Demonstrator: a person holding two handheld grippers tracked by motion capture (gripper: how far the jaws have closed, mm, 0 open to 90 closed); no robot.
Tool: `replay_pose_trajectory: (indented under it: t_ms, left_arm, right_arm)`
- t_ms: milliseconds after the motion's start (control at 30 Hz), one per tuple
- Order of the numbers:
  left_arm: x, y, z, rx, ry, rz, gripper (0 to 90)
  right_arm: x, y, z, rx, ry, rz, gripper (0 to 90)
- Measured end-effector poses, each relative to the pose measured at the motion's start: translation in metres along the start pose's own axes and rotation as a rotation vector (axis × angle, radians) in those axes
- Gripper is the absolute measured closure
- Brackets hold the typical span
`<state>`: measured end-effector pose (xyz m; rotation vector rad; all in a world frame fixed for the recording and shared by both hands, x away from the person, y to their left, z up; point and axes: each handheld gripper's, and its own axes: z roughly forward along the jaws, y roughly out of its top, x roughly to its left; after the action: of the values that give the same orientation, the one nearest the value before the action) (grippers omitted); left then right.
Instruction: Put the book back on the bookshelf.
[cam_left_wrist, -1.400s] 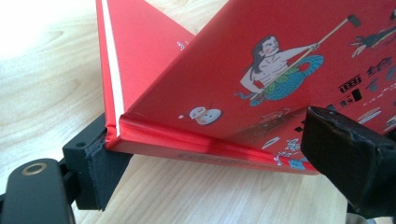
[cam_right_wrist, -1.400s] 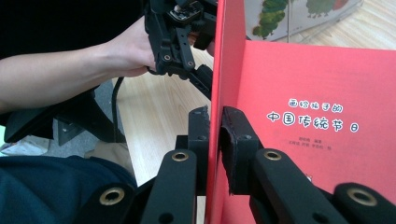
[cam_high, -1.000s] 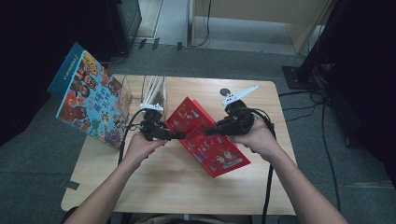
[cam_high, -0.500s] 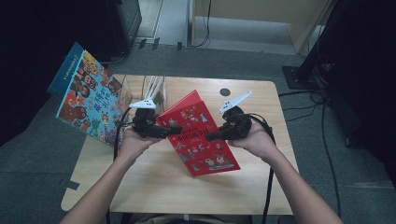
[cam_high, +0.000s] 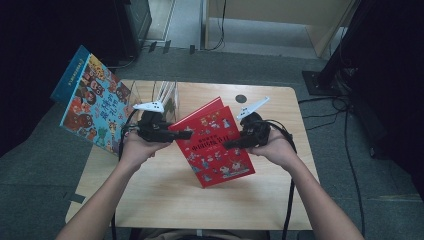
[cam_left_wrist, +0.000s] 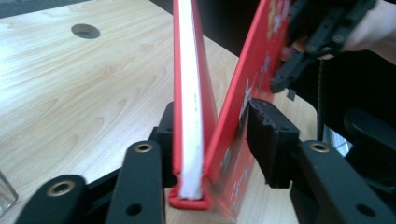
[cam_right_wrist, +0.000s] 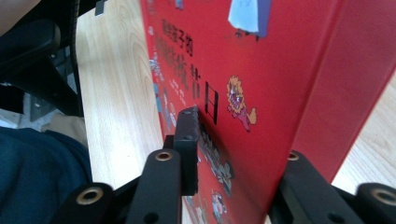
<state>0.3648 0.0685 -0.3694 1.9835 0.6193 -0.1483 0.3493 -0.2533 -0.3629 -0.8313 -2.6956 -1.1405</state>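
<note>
- Red book (cam_high: 216, 143) stands tilted on the table (cam_high: 150, 195), held between both grippers; the front cover is only a little apart from the pages.
- Left gripper (cam_high: 186, 134) has just been closing; its jaws clamp the book near the spine.
- Right gripper (cam_high: 227, 145) has just been opening; its jaws straddle the cover loosely.
- Opening the book fully seems still left.

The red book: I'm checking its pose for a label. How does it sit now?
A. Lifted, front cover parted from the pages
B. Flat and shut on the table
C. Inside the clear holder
A: the red book is tilted up, with its front cover swung away from the white page block.
</note>
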Motion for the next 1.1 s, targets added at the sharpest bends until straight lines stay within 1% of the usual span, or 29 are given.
replay_pose_trajectory:
  t_ms: [67,100,167,200,233,267,300,400,500,533,567,633,767,800,900,933,967,1000,1100]
  left_arm:
    - [-0.002,0.003,0.001,0.011,0.002,0.007,63.8]
    - [-0.004,0.004,0.001,0.017,0.002,0.024,65.7]
    - [-0.006,0.007,0.001,0.034,-0.019,0.013,69.2]
    - [-0.008,0.009,0.001,0.046,-0.019,0.018,71.1]
    - [-0.009,0.011,0.001,0.058,-0.038,0.008,72.6]
    - [-0.011,0.014,0.001,0.074,-0.036,0.011,74.8]
    - [-0.014,0.016,0.001,0.083,-0.025,0.027,75.1]
    - [-0.015,0.019,0.001,0.097,-0.021,0.028,75.9]
    - [-0.014,0.020,-0.002,0.094,-0.013,0.018,79.4]
    - [-0.014,0.021,-0.004,0.092,0.010,0.021,80.3]
    - [-0.013,0.021,-0.006,0.094,0.006,0.017,80.5]
    - [-0.014,0.021,-0.008,0.102,0.014,0.023,80.5]
    - [-0.016,0.024,-0.010,0.099,0.024,0.032,80.6]
    - [-0.016,0.025,-0.011,0.094,0.022,0.035,80.6]
    - [-0.018,0.031,-0.015,0.102,0.041,0.046,80.7]
    - [-0.019,0.033,-0.016,0.100,0.050,0.047,80.7]
    - [-0.019,0.035,-0.017,0.097,0.049,0.045,80.7]
    - [-0.019,0.037,-0.019,0.103,0.062,0.050,80.7]
    - [-0.020,0.042,-0.023,0.107,0.078,0.054,80.7]
  right_arm:
    - [-0.003,-0.001,0.000,-0.002,-0.006,0.010,67.9]
    - [-0.004,-0.001,0.000,-0.005,-0.015,0.013,65.6]
    - [-0.008,-0.002,0.001,-0.010,-0.020,0.029,61.7]
    - [-0.010,-0.002,0.001,-0.013,-0.026,0.036,60.0]
    - [-0.012,-0.003,0.001,-0.015,-0.017,0.041,59.0]
    - [-0.013,-0.004,0.002,-0.018,-0.014,0.045,57.0]
    - [-0.015,-0.005,0.001,-0.021,-0.005,0.047,56.8]
    - [-0.020,-0.009,0.001,-0.032,0.005,0.055,55.7]
    - [-0.023,-0.014,-0.003,-0.043,-0.045,0.071,55.7]
    - [-0.025,-0.017,-0.005,-0.050,-0.057,0.082,55.4]
    - [-0.027,-0.020,-0.006,-0.054,-0.072,0.090,55.4]
    - [-0.029,-0.026,-0.007,-0.066,-0.073,0.100,55.1]
    - [-0.028,-0.032,0.001,-0.052,-0.115,0.099,52.0]
    - [-0.027,-0.033,0.003,-0.046,-0.117,0.101,52.0]
    - [-0.025,-0.037,0.011,-0.035,-0.116,0.095,52.6]
    - [-0.024,-0.039,0.013,-0.040,-0.121,0.088,52.6]
    - [-0.023,-0.040,0.014,-0.041,-0.121,0.087,52.6]
    - [-0.022,-0.041,0.015,-0.045,-0.123,0.086,52.6]
    - [-0.023,-0.047,0.021,-0.053,-0.142,0.085,51.2]
